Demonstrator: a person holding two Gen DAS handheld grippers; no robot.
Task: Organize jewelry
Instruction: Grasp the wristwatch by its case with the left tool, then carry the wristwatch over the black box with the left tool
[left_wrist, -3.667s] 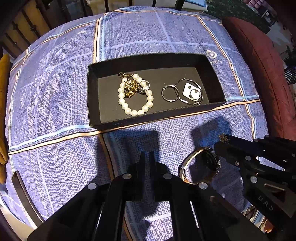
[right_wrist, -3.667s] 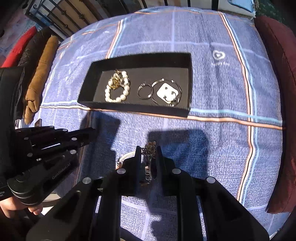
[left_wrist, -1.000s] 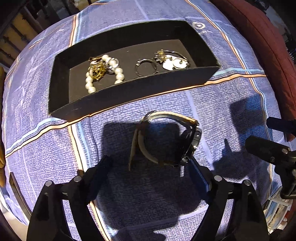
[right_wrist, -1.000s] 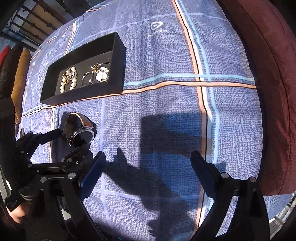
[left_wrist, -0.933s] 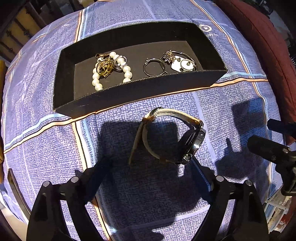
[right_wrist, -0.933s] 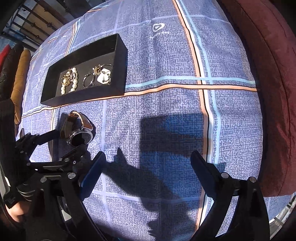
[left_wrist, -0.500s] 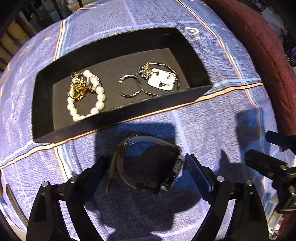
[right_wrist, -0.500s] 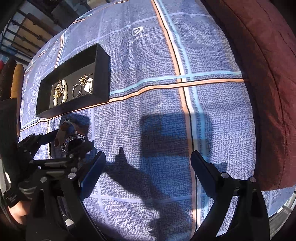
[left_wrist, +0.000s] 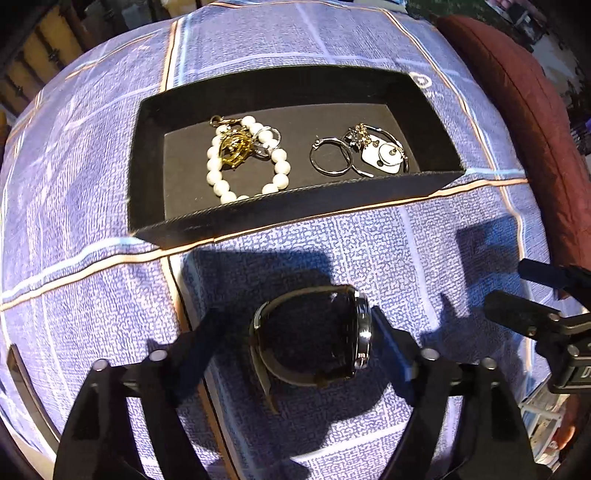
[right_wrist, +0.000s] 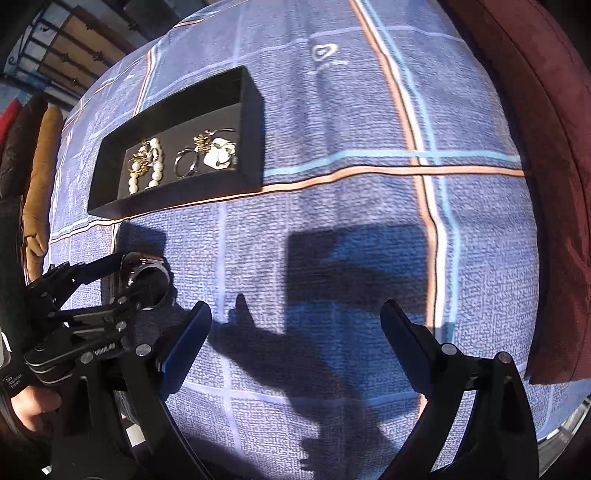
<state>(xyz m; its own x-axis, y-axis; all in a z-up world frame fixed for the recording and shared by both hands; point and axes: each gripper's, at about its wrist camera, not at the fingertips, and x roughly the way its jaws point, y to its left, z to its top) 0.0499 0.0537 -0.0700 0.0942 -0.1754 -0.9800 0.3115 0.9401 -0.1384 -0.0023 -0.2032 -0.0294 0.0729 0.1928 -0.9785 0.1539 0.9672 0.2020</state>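
1. Left wrist view: the left claw (left_wrist: 299, 332) stood spread around the watch (left_wrist: 314, 336) at lower centre, its fingers flanking strap and case without clearly pinching, apparently to pick it up. The black tray (left_wrist: 258, 214), upper centre, held the pearl bracelet (left_wrist: 240, 162) and hoop earrings (left_wrist: 330, 160).
2. Right wrist view: the right claw (right_wrist: 295, 325) hung released and empty over the blue bedspread (right_wrist: 369, 147), apart from the watch at left.

– That watch (left_wrist: 360, 332), polished metal case?
– Yes, glossy rim, duller strap. The bedspread (left_wrist: 424, 240) is coarse woven cloth, matt
– And the tray (left_wrist: 295, 206)?
– Matt black, felt-like floor. Glossy pearl bracelet (left_wrist: 275, 173), shiny metal hoop (left_wrist: 330, 159), matt black plastic left gripper (left_wrist: 295, 334)
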